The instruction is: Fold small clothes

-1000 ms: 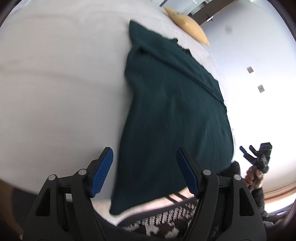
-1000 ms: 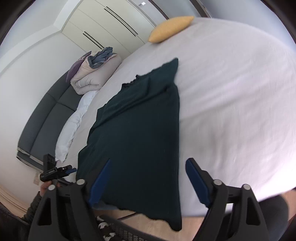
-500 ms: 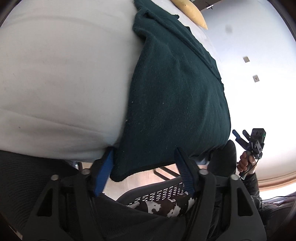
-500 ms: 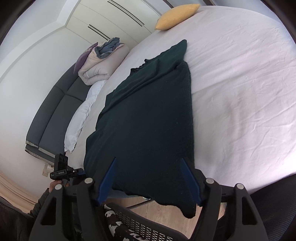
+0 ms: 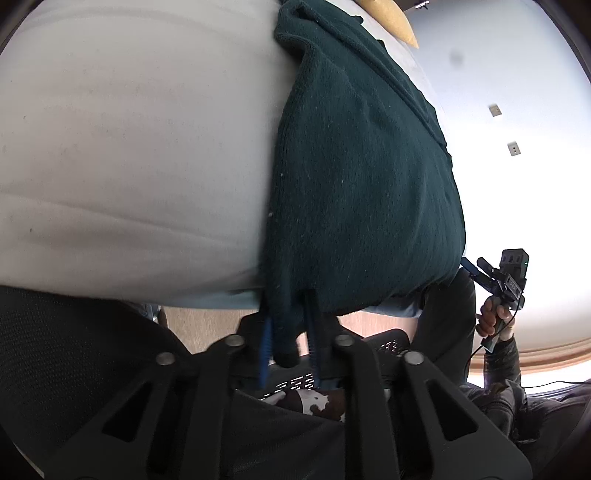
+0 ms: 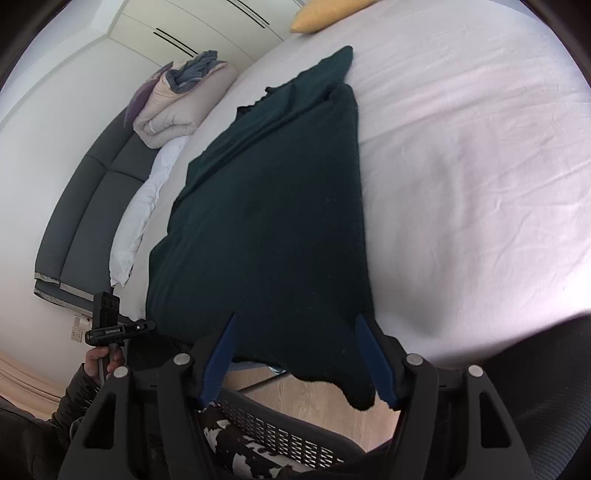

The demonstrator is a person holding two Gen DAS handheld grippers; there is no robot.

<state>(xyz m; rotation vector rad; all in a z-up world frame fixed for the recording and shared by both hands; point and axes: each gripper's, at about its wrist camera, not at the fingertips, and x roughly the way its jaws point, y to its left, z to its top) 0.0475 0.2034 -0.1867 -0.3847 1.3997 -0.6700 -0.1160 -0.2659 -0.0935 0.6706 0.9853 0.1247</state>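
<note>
A dark green knit garment (image 5: pixel 362 177) lies lengthwise on the white bed (image 5: pixel 129 147), its near hem hanging over the bed's front edge. My left gripper (image 5: pixel 287 332) is shut on the hem's left corner below the mattress edge. In the right wrist view the garment (image 6: pixel 273 221) fills the middle of the bed (image 6: pixel 480 184). My right gripper (image 6: pixel 295 354) is open, its blue fingers (image 6: pixel 373 362) straddling the hanging right part of the hem. The right gripper also shows in the left wrist view (image 5: pixel 476 275) at the hem's right corner. The left gripper's body shows in the right wrist view (image 6: pixel 110 325).
A yellow pillow (image 6: pixel 325 14) lies at the far end of the bed. A folded beige duvet (image 6: pixel 177 107) and a white pillow (image 6: pixel 136 229) sit on a grey sofa (image 6: pixel 81 206) to the left. A black mesh chair (image 6: pixel 295 443) stands below the bed edge over wood floor.
My left gripper dropped to the bed's front edge and shut on the hem's left corner. My right gripper moved closer to the hem and narrowed its jaws around it, still open.
</note>
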